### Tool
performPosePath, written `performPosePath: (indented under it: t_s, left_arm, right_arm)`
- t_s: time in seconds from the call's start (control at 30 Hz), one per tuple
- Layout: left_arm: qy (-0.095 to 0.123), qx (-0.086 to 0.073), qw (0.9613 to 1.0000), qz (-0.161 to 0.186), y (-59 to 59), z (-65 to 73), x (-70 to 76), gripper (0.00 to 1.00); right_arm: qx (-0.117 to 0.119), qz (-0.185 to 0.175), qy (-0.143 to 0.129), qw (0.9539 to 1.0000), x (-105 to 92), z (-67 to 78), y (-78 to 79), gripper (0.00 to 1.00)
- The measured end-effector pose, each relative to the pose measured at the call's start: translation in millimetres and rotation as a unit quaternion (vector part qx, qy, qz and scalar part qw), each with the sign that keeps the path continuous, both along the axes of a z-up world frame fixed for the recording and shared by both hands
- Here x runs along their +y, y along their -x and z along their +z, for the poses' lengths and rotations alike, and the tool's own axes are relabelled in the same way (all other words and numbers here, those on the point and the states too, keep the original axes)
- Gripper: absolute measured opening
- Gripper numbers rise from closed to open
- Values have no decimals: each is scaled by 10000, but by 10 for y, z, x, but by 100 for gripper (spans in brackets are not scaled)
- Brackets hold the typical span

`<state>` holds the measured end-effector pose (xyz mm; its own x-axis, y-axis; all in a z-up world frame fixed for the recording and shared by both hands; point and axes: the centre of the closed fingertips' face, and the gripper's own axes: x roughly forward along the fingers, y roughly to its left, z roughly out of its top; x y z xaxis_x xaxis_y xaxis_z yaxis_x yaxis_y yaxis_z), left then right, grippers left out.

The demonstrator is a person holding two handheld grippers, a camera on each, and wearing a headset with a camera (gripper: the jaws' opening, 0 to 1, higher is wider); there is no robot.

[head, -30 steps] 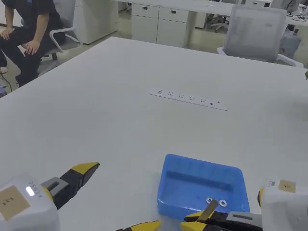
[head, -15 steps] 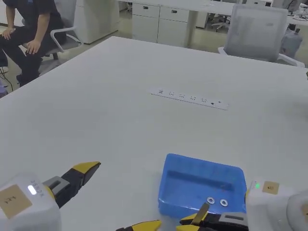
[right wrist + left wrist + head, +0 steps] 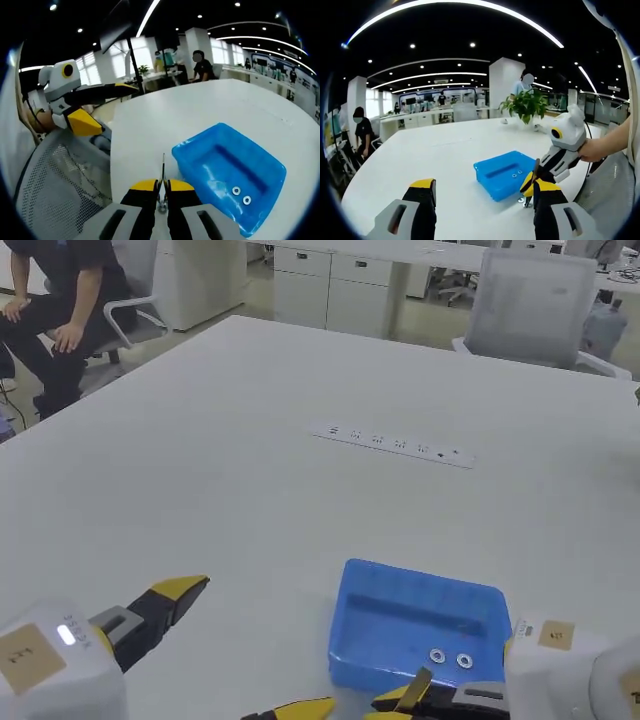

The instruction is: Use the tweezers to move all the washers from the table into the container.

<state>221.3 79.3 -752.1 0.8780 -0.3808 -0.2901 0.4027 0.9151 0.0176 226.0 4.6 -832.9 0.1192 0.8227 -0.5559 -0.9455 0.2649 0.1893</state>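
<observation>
Its own view shows plainly what the head view crops, the right gripper [image 3: 161, 186] pinched narrow on thin metal tweezers [image 3: 163, 167], two small silver washers [image 3: 235, 190] lying in the blue plastic container [image 3: 220, 150] right of its fingers, while the left gripper [image 3: 481, 186] gapes wide.

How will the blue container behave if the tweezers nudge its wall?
The container looks like thin, shallow plastic holding just two small washers, so it is probably light and may slide on the smooth white table. Its low, wide shape makes tipping unlikely. The thin walls might flex a little.
</observation>
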Motion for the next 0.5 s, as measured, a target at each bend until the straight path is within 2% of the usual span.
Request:
performPosePath:
  t_s: [0.33, 0.5]
  left_arm:
    - [-1, 1, 10000, -14, 3, 1, -10, 80]
    - [-6, -2, 10000, -21, 5, 1, -14, 80]
  right_arm:
    - [-68, 55, 66, 9999, -21, -16, 31, 3]
    - [1, -21, -103, 9999, -13, 58, 26, 3]
